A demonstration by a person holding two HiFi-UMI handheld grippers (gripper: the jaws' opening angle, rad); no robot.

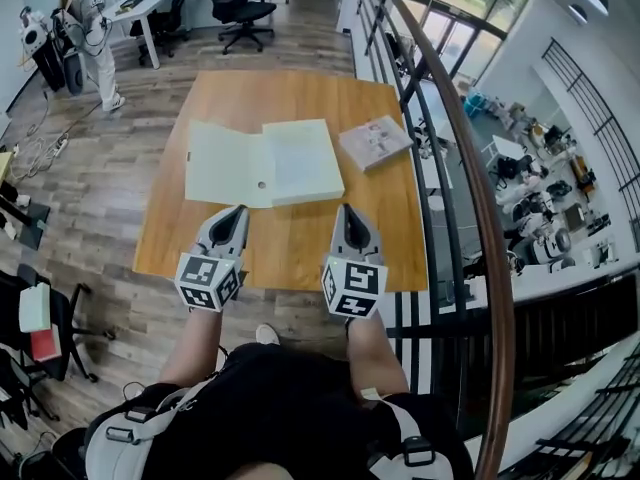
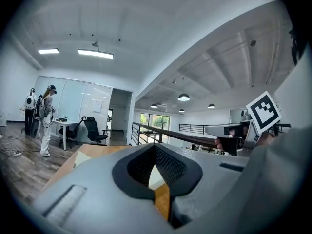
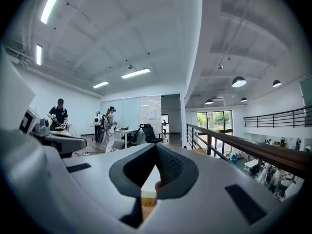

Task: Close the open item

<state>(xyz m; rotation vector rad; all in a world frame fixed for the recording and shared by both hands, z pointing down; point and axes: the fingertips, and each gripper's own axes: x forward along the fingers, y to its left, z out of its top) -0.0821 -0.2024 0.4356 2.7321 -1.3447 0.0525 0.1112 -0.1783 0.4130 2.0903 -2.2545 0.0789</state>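
A pale book (image 1: 265,163) lies open in the middle of the wooden table (image 1: 290,248). Its cover (image 1: 225,165) is folded out flat to the left and the thick block of pages (image 1: 303,158) is on the right. Both grippers hover over the table's near edge, short of the book. My left gripper (image 1: 238,212) points at the cover's near edge and my right gripper (image 1: 349,212) at the page block's near corner. Both are shut and hold nothing. In the gripper views the shut jaws of the left gripper (image 2: 156,149) and the right gripper (image 3: 156,149) fill the foreground, with a sliver of book and table behind them.
A small pinkish booklet (image 1: 375,140) lies at the table's right, beside the book. A metal railing (image 1: 445,128) runs close along the table's right side. An office chair (image 1: 238,6) and a desk stand beyond the far end, and a person (image 1: 95,43) stands at far left.
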